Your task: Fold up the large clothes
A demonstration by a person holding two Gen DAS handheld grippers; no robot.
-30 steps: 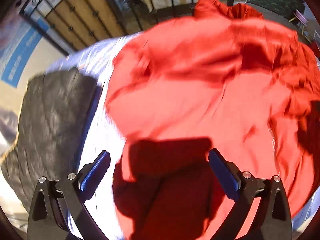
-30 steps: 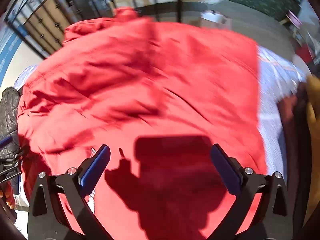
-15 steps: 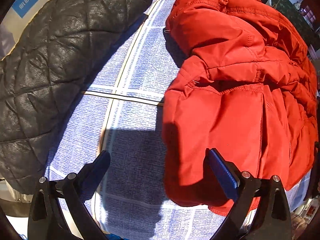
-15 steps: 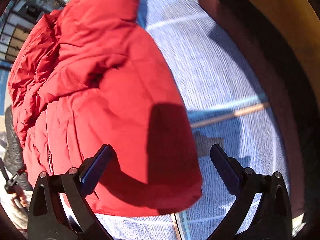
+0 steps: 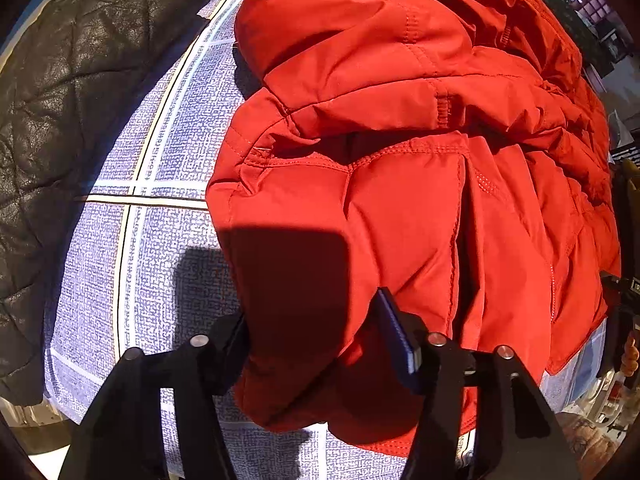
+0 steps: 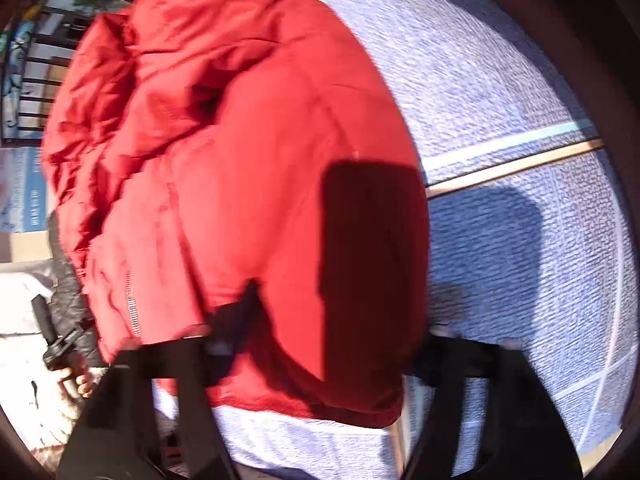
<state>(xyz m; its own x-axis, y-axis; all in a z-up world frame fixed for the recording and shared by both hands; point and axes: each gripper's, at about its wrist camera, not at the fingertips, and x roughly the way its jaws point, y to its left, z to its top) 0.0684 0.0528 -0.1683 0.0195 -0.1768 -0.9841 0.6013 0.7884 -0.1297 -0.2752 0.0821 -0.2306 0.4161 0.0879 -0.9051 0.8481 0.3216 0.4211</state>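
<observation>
No legible text, label, brand or number in either view.

Left wrist view: a small patch at the right edge [image 5: 635, 285] carries a pale mark, too small and cut off to read. The red jacket [image 5: 400, 184] shows only stitching, with no tag or logo in sight. The black quilted jacket [image 5: 68, 112] is unmarked as well.

Right wrist view: a blue sign [image 6: 34, 196] at the left edge, behind the jacket, bears pale lettering in a vertical line. Blur and distance make it unreadable; not even the script can be told. The checked blue cloth [image 6: 520, 240] has printed lines only, no writing.
</observation>
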